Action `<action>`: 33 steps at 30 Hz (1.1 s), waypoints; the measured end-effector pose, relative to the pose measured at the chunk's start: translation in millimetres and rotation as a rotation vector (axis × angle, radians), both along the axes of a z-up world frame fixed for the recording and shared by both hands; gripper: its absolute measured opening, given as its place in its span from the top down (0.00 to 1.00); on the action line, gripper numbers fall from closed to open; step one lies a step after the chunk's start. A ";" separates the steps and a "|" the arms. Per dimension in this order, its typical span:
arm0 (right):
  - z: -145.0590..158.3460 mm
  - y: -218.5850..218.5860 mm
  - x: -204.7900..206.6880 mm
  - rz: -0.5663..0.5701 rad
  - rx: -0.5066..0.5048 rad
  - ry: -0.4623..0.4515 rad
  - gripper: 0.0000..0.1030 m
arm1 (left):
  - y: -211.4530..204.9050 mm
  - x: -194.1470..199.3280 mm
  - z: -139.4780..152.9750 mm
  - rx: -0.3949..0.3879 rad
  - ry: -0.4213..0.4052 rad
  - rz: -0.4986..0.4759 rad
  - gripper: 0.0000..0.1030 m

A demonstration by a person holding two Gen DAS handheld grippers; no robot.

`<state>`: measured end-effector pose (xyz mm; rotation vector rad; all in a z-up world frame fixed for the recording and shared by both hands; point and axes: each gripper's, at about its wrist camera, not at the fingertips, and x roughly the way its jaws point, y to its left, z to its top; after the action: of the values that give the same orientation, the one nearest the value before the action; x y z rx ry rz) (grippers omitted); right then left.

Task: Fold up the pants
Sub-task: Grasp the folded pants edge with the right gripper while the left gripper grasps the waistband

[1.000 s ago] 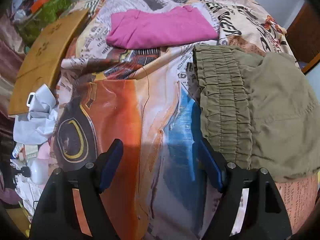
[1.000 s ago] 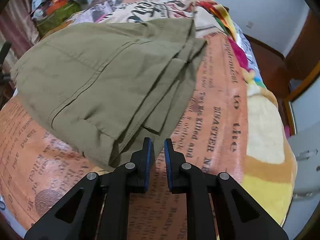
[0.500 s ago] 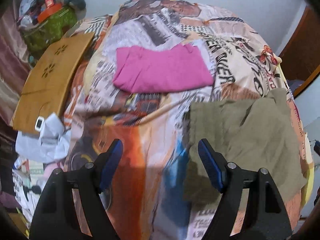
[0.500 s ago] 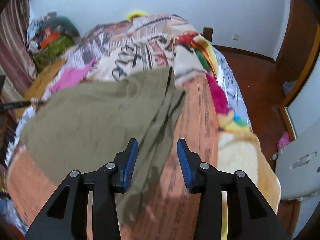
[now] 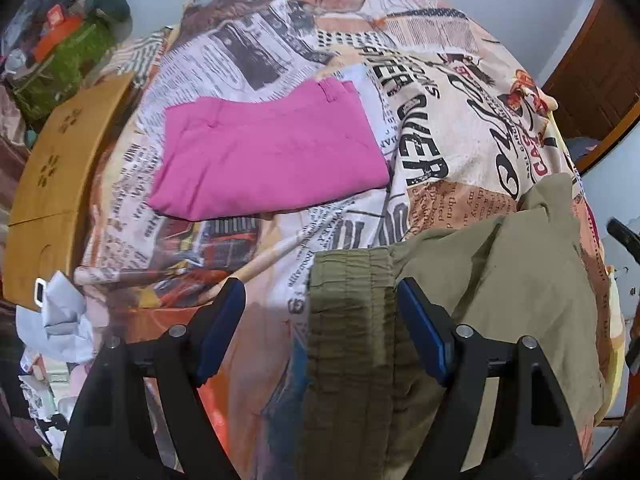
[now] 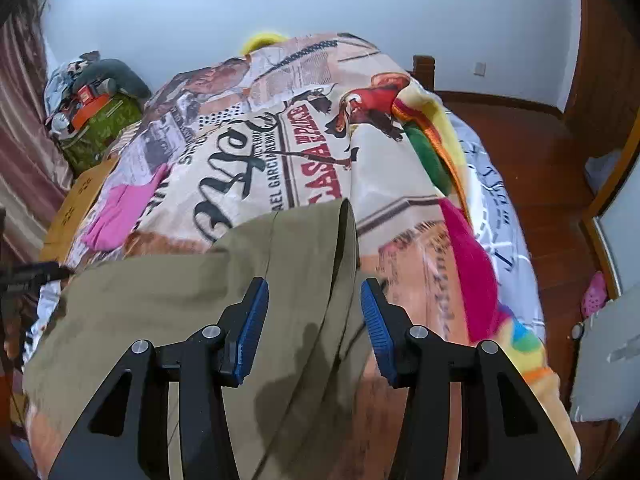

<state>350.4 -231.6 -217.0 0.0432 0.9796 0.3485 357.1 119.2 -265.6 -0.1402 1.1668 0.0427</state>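
Left tool (image 5: 320,328): jaws spread wide, nothing pinched; it hangs above the bed with the gathered waistband of the olive pants (image 5: 472,300) showing between and below the blue pads, pads clear of the cloth.
Right tool (image 6: 314,328): jaws opening, pads apart and off the fabric; the olive pants (image 6: 192,304) lie beneath and between them, not gripped.
Olive pants, position: lying on the bed at its near end, waistband toward the left tool, layered leg edges running up past the right tool.
Olive pants, condition: doubled over in layers, surface lightly rumpled, one long edge standing slightly proud.
Bedspread (image 5: 420,80): newspaper-print cover in orange, white and black, carrying both garments.
Pink garment (image 5: 268,152): folded flat, lying further up the bed, well apart from the olive pants.
Wooden board (image 5: 52,184): beside the bed's left edge, with crumpled white paper (image 5: 64,312) at its near end.
Floor (image 6: 540,152): reddish wood, to the right of the bed.
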 end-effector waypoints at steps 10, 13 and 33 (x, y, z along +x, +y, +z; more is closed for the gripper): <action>-37.6 17.6 58.5 0.019 0.021 0.058 0.57 | -10.7 12.4 -23.7 -0.045 0.036 -0.022 0.22; -50.2 21.0 67.2 0.030 0.023 0.089 0.58 | -14.1 12.9 -29.9 -0.045 0.044 -0.029 0.22; -39.9 12.8 66.0 -0.032 -0.129 -0.106 0.96 | -11.5 1.9 -37.4 -0.110 0.010 0.038 0.43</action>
<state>416.4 -218.8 -256.9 -0.0763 0.8938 0.2547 358.9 107.7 -303.0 -0.2598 1.1765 0.0132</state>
